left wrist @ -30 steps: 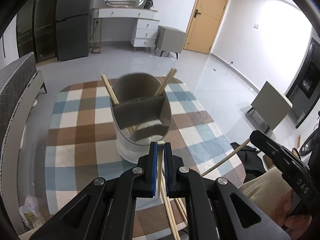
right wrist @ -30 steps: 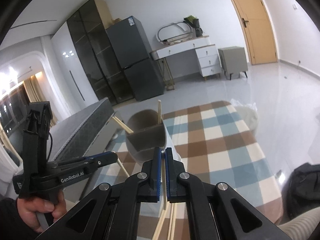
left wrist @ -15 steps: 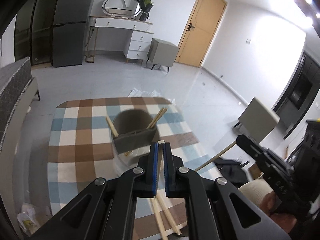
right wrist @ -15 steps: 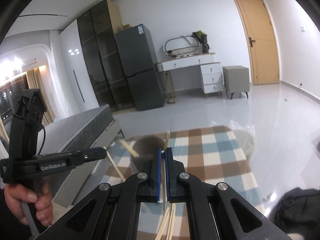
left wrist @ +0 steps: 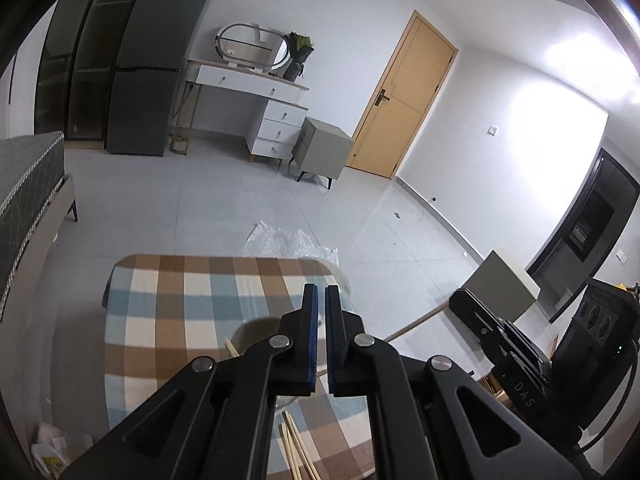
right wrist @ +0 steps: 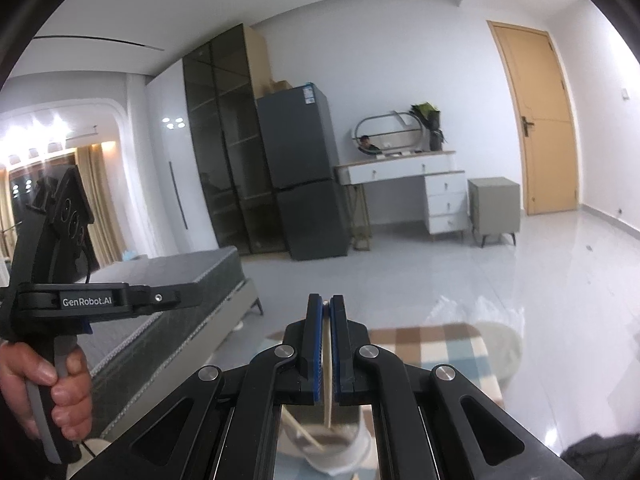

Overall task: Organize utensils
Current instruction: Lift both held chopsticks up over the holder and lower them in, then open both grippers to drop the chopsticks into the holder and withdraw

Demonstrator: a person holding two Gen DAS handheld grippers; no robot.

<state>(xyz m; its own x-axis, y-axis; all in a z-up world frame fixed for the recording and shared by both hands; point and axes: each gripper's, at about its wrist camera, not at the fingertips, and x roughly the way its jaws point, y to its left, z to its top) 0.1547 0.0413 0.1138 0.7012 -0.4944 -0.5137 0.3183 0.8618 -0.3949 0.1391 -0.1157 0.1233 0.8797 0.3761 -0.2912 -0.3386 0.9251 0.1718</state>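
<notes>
Your right gripper (right wrist: 326, 344) clamps a pale wooden chopstick (right wrist: 328, 384) above the grey-and-white utensil cup (right wrist: 332, 452); your left gripper (left wrist: 320, 340), at nine o'clock, is closed, contents unclear.

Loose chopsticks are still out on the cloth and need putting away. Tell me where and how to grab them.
Take the chopsticks one at a time, by the bare shaft near the end toward the holder. They seem to lie flat, side by side on the cloth, so come straight down with the jaws across the thin width. Most of their length is hidden.
</notes>
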